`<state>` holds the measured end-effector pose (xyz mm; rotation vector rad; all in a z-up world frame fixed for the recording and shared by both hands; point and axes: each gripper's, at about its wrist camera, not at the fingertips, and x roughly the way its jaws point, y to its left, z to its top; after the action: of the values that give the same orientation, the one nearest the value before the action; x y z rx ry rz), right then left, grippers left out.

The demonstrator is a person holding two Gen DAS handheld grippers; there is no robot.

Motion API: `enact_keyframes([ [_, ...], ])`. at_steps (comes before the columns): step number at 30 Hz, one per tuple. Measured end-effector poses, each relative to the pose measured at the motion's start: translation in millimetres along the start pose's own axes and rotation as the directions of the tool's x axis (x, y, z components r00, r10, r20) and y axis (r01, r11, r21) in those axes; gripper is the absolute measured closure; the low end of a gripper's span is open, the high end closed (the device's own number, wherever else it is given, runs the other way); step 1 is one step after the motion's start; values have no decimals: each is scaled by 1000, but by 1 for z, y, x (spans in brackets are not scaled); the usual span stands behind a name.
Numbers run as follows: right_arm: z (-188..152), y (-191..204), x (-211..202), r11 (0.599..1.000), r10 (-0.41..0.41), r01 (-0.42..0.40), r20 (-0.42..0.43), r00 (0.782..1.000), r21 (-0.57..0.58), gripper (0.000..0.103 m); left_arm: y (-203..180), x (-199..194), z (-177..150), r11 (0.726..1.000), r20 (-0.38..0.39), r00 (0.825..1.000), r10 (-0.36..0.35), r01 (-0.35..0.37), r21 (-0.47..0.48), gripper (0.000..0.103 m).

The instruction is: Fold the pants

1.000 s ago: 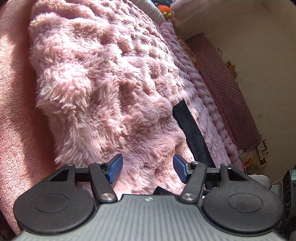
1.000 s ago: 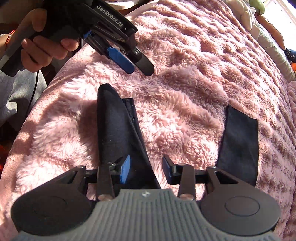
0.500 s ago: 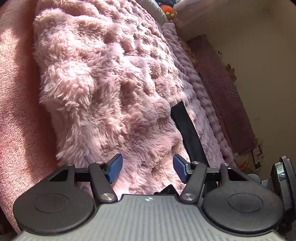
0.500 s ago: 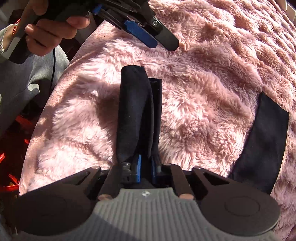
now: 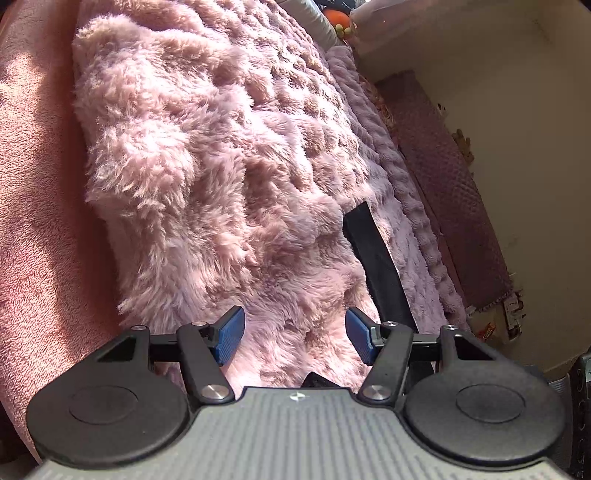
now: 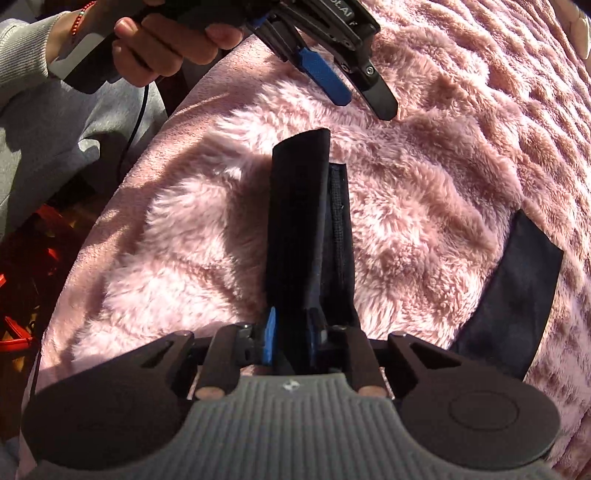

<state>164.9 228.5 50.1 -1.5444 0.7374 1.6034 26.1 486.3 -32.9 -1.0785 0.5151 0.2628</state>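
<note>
**Right gripper clamped on black pants, left gripper open above pink blanket**

Left wrist view: left gripper (image 5: 294,334) with blue-padded fingers (image 5: 229,334) spread wide, nothing between them, hovering over a fluffy pink blanket (image 5: 207,177). One black strip of the pants (image 5: 373,258) lying on the blanket to the right of the fingers, running away from the camera. Smoother pink bedding (image 5: 33,206) at left; a quilted mauve cover (image 5: 447,192) along a cream wall (image 5: 524,110) at right; an orange toy (image 5: 334,16) at the top edge.

Right wrist view: right gripper (image 6: 291,336) closed on a folded, upright-standing fold of the pants (image 6: 299,229), blue pads pressed against the cloth on both sides. Another leg of the same pants (image 6: 517,299) flat on the blanket (image 6: 424,192) to the right, well apart from the gripped part. Left gripper (image 6: 347,88) at top, held in a hand (image 6: 166,48) with a red bead bracelet (image 6: 79,18), above the blanket just beyond the far end of the gripped fold, not touching it. Grey sleeve (image 6: 48,122) at left.
</note>
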Motion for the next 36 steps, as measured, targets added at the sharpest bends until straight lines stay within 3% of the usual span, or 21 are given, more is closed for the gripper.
enact_keyframes([
  [7, 8, -11, 9, 999, -27, 27, 32, 999, 19, 91, 0, 1, -1, 1000, -6, 1000, 0, 0, 8, 33],
  [10, 10, -24, 13, 996, 24, -28, 55, 998, 83, 90, 2, 1, 0, 1000, -8, 1000, -4, 4, -4, 33],
  [12, 9, -34, 13, 989, 60, -70, 79, 995, 133, 86, 5, 1, 1, 1000, -9, 1000, -5, 5, -19, 33],
  [14, 8, -46, 14, 978, 76, -93, 97, 992, 185, 70, 5, 0, 1, 1000, -1, 1000, 14, -14, -16, 33],
  [15, 7, -52, 15, 972, 83, -103, 105, 991, 211, 68, 4, -1, 0, 1000, 7, 1000, 30, -30, -2, 33],
  [18, 6, -63, 23, 950, 165, -187, 104, 981, 251, 70, -1, 0, -1, 997, 14, 998, 62, -63, 39, 33],
  [20, 7, -61, 26, 952, 187, -206, 101, 977, 225, 87, -1, 3, -1, 997, 4, 997, 74, -74, 38, 33],
  [21, 8, -58, 25, 958, 187, -204, 100, 977, 202, 87, 0, 4, -1, 996, 1, 996, 89, -89, 32, 33],
  [25, 5, -51, 17, 963, 183, -201, 112, 977, 179, 86, 6, 5, 2, 995, -3, 995, 102, -102, 2, 33],
  [28, 4, -44, 9, 954, 225, -249, 151, 963, 168, 75, 8, 5, 1, 995, -11, 995, 103, -103, -1, 33],
  [36, 0, -38, 12, 962, 209, -231, 149, 967, 149, 75, 11, 6, 1, 994, -18, 994, 106, -106, -22, 33],
])
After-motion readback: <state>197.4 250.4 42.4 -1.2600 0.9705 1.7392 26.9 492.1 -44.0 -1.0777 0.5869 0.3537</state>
